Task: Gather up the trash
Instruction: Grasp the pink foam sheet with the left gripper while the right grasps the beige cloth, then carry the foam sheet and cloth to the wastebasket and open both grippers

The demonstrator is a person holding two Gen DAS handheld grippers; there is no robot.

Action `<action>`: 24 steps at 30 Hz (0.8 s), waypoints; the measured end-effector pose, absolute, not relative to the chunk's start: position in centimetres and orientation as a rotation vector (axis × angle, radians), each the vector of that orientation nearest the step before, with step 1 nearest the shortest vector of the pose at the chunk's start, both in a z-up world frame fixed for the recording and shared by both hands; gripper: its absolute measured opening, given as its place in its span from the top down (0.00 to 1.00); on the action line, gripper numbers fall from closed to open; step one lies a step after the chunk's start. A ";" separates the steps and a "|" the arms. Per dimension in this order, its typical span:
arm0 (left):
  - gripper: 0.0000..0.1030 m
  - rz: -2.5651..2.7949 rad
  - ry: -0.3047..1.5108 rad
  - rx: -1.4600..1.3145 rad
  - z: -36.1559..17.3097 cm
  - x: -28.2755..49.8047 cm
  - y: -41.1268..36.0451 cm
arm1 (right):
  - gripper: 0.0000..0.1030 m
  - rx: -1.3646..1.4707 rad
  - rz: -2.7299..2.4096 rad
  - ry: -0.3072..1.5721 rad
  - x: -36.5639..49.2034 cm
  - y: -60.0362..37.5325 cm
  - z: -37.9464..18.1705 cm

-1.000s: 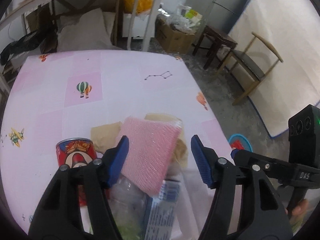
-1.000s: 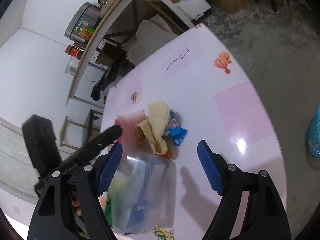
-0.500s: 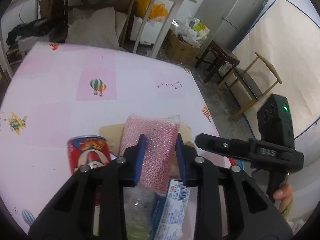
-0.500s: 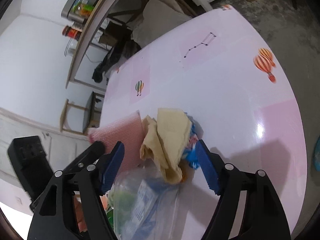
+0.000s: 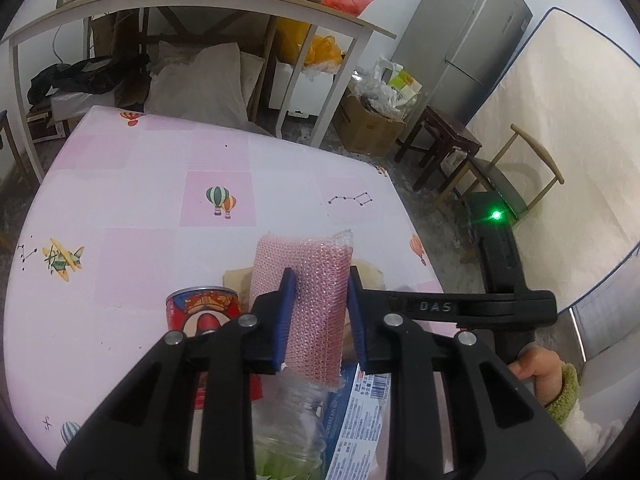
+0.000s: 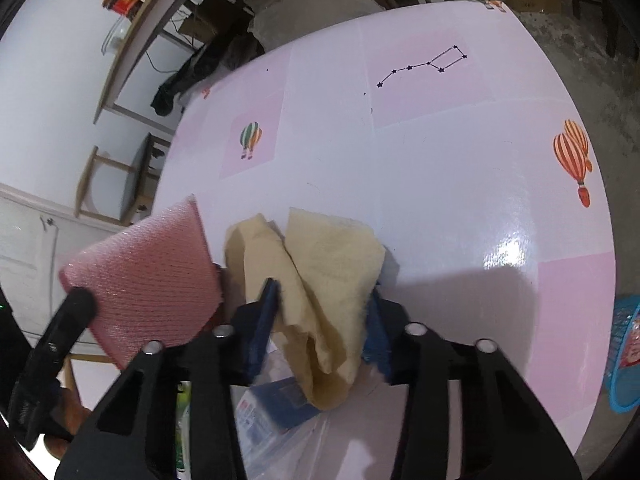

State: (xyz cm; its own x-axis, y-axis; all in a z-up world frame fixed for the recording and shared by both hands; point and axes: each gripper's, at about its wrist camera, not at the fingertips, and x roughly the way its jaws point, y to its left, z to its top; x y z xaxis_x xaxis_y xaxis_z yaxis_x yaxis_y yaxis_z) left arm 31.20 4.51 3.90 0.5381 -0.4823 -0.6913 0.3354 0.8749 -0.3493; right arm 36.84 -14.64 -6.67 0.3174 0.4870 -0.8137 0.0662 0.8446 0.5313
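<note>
My left gripper [image 5: 320, 280] is shut on a pink bubble-wrap pouch [image 5: 308, 260] and holds it upright above the pink table [image 5: 140, 200]. The right wrist view shows the same pouch [image 6: 148, 276] at the left. My right gripper [image 6: 322, 292] is closing its jaws, and a crumpled beige cloth [image 6: 332, 248] between them touches both blue pads. A red can [image 5: 200, 308] stands just left of the left gripper. Below the grippers lie a clear plastic bottle [image 5: 288, 420] and a blue-and-white packet [image 5: 360, 412].
A blue basket [image 6: 626, 356] stands on the floor off the table's right edge. Behind the table are a cluttered white desk [image 5: 200, 0], a cardboard box [image 5: 368, 128], a wooden stool [image 5: 444, 140] and a chair [image 5: 520, 184]. A hand [image 5: 536, 364] grips the right tool.
The left jaws closed on the pink pouch and it now stands more upright. The right gripper moved forward and down over the beige cloth, and its jaws narrowed around it.
</note>
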 end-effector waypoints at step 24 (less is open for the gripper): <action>0.77 -0.482 0.772 -0.232 6.9 29.0 7.1 | 0.94 0.639 0.428 0.980 34.0 -16.6 1.1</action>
State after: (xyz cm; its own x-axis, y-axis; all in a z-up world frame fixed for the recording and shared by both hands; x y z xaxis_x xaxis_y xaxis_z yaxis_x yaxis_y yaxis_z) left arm 28.99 7.05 6.90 0.6157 -0.4973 -0.6113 0.3313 0.8672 -0.3718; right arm 34.01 -16.62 1.07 0.4979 0.6005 -0.6257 -0.0512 0.7406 0.6700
